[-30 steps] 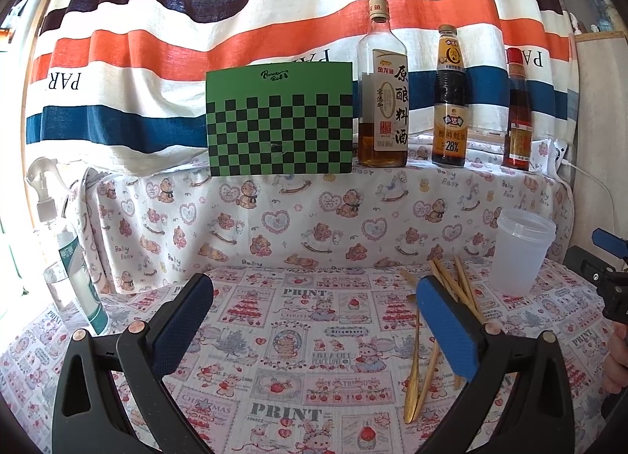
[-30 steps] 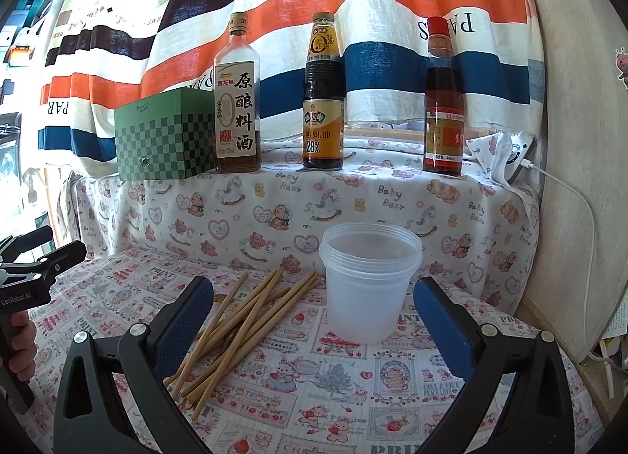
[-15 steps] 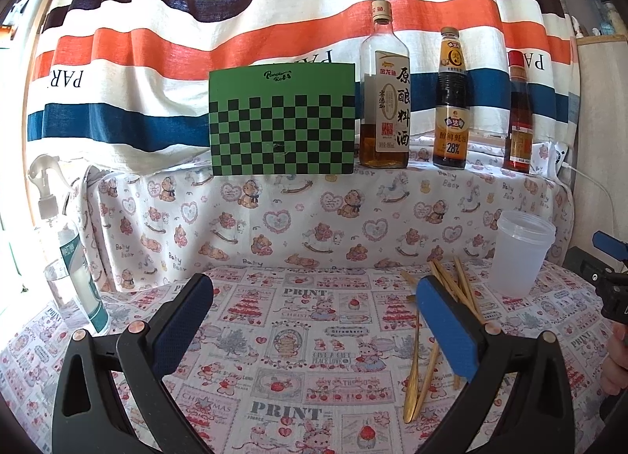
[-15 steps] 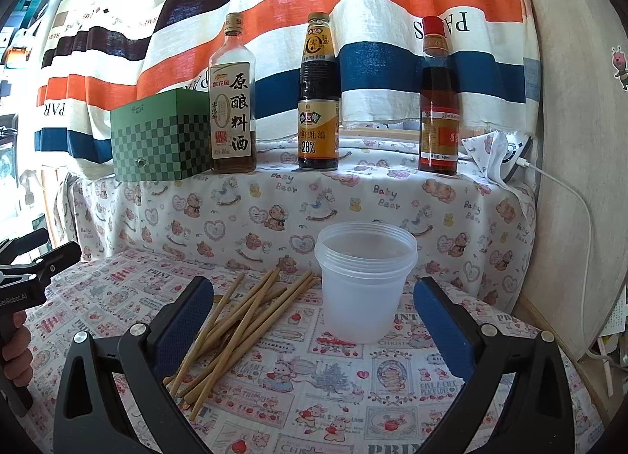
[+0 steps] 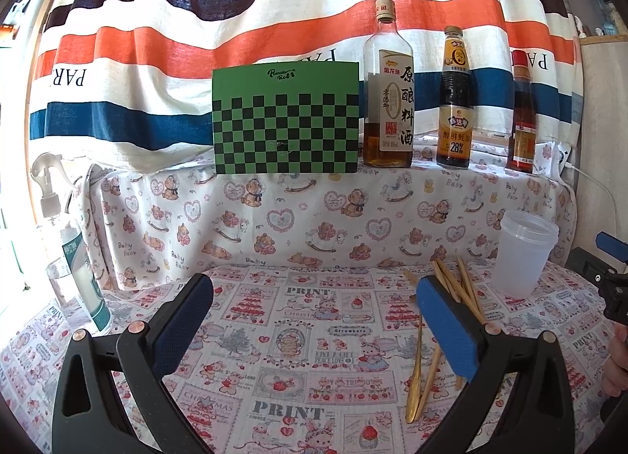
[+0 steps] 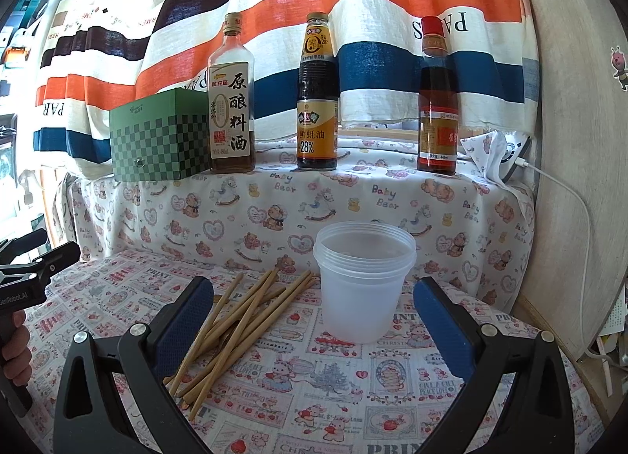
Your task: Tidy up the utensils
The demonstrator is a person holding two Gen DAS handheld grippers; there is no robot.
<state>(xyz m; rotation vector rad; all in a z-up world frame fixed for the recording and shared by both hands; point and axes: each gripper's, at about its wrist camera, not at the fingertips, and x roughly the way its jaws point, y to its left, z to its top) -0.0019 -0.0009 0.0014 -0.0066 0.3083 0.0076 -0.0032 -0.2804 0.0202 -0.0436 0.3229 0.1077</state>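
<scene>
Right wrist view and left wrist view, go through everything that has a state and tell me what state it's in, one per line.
Left gripper: open, holding nothing.
Right gripper: open, holding nothing.
Plastic cup: upright, no lid, empty.
Chopsticks: lying loose on the tablecloth, beside the cup.
Gold spoon: lying flat among the chopsticks.
Cooking wine bottle: upright, capped, partly full.
Oyster sauce bottle: upright, capped.
Red-capped bottle: upright, capped.
Green box: closed.
Spray bottle: upright.

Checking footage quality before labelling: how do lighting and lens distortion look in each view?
Left wrist view: blown-out backlight at the left edge washes out the clear plastic spray bottle; fisheye bows the striped curtain. Right wrist view: even daylight, sharp translucent plastic cup, edges curved.
</scene>
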